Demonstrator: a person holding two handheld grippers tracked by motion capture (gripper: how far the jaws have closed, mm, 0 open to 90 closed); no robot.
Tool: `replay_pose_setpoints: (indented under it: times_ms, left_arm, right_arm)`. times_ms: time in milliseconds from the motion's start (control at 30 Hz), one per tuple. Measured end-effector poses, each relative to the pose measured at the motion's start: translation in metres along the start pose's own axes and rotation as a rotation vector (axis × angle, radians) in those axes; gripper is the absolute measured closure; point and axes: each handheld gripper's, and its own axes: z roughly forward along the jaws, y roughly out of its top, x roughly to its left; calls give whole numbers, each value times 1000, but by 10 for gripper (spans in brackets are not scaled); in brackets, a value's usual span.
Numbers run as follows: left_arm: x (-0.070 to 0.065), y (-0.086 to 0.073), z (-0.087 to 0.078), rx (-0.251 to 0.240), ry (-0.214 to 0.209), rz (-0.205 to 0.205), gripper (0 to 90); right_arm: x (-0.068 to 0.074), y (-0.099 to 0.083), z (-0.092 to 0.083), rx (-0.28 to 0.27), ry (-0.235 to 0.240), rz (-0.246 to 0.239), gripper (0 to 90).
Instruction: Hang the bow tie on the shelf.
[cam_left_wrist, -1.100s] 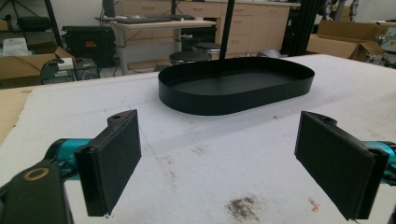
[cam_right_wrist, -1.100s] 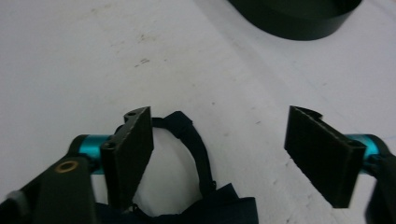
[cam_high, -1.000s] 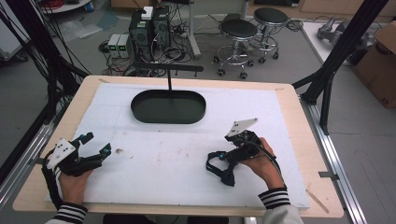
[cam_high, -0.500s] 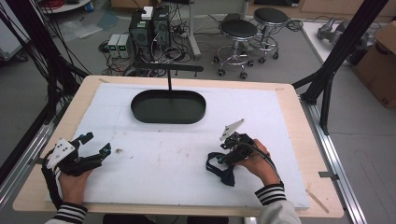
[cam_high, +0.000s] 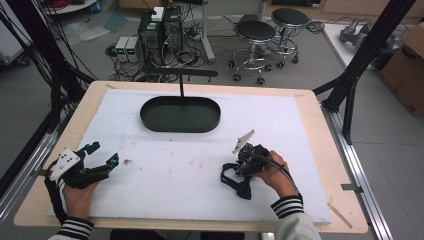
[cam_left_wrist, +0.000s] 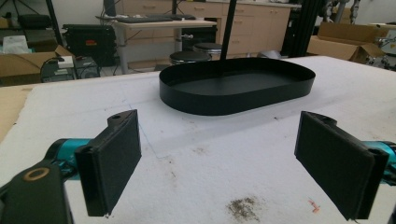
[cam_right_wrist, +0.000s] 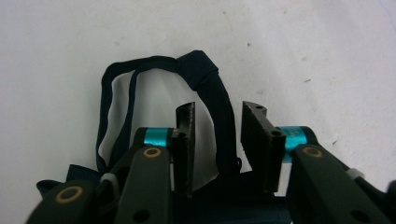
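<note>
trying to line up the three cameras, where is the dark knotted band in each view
High view: the dark knotted band lies right of centre on the white mat, under the right gripper.
Right gripper view: band centre frame, one strand between the closing jaws.
Left gripper view: not in it.
Shared landmark: the white mat.

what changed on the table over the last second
The right gripper tipped down over the dark strap on the white mat, and its jaws have just been closing around one band of it; a gap remains, no grip yet. The left gripper, wide open, and the black tray stayed put.
</note>
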Motion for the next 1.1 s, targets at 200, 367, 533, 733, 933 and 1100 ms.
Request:
replay_pose_setpoints:
  times_ms: [200,367,533,733,933,1100]
  left_arm:
    - [0,0,0,0,0,0,149]
    - [0,0,0,1,0,0,149]
    - [0,0,0,1,-1,1,149]
    - [0,0,0,0,-1,1,149]
    - [0,0,0,0,-1,1,149]
    - [0,0,0,0,-1,1,149]
  right_arm:
    - [0,0,4,26,-9,-4,769]
    - [-3,-1,5,33,-5,25,798]
    - [-3,-2,6,34,-7,36,869]
    - [-2,-3,5,20,-21,48,873]
    - [-2,-4,1,-27,-21,72,874]
    - [-2,-3,-5,-104,-27,94,874]
